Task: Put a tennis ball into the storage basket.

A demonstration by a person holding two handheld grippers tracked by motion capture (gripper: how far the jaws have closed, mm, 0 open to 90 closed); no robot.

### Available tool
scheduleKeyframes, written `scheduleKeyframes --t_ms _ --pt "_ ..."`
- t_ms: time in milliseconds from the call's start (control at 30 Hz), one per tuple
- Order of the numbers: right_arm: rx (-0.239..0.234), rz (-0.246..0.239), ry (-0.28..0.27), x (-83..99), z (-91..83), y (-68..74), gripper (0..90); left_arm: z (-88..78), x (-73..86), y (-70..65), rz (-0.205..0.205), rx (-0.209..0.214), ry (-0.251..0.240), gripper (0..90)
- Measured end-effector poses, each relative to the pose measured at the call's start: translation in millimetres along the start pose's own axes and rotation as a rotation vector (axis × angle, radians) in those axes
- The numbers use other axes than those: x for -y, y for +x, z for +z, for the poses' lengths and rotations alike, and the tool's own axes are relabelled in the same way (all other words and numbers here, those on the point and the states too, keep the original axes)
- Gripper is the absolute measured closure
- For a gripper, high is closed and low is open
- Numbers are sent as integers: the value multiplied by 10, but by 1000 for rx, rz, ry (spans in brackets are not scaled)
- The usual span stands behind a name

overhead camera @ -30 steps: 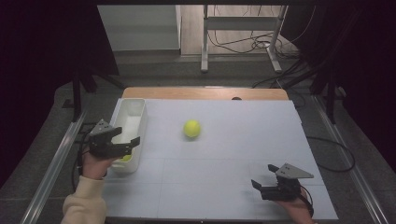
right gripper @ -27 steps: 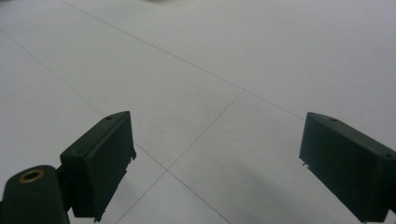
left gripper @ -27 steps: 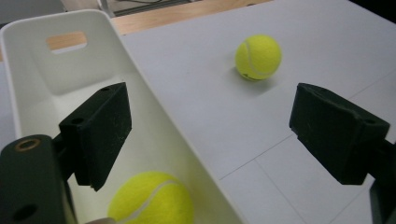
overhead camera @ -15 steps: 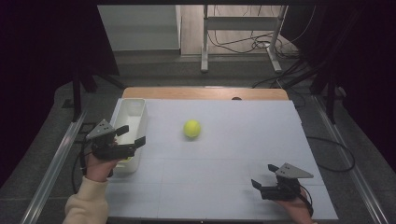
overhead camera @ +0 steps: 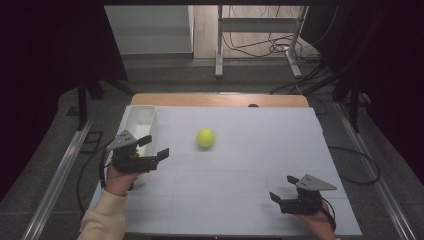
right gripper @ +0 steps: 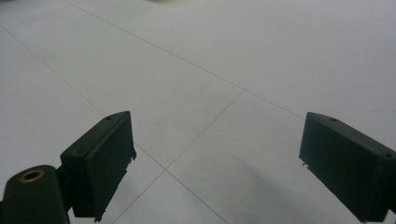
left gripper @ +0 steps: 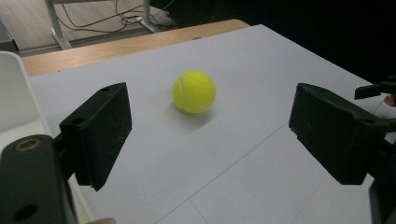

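Observation:
A yellow-green tennis ball (overhead camera: pixel 205 137) lies on the white table top (overhead camera: pixel 240 165), a little left of the middle. In the left gripper view the ball (left gripper: pixel 194 91) sits ahead, between the two wide-apart jaws and some way off. My left gripper (overhead camera: pixel 153 148) is open and empty, held over the table's left side next to the white bin (overhead camera: pixel 141 125), pointing right toward the ball. My right gripper (overhead camera: pixel 282 190) is open and empty near the front right corner, low over the bare table (right gripper: pixel 210 70).
The long white bin stands along the table's left edge, just behind my left hand. A wooden strip (overhead camera: pixel 220 99) borders the far edge. Metal rails (overhead camera: pixel 55 175) run along both sides, with cables and a frame's legs on the floor beyond.
My left gripper has moved right, away from above the bin and out over the table toward the ball. The right gripper and the ball have stayed put.

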State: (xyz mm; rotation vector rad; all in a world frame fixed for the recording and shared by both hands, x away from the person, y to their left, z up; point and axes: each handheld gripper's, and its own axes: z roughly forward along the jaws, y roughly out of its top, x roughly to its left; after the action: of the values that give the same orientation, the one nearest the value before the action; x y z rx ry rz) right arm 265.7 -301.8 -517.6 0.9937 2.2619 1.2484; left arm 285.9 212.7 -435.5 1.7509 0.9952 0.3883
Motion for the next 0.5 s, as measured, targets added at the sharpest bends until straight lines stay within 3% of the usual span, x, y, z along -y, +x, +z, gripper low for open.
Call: scheduleKeyframes --t_ms 500 --pt "16 8 0 -9 9 -13 108 135 -18 -65 9 24 16 141"
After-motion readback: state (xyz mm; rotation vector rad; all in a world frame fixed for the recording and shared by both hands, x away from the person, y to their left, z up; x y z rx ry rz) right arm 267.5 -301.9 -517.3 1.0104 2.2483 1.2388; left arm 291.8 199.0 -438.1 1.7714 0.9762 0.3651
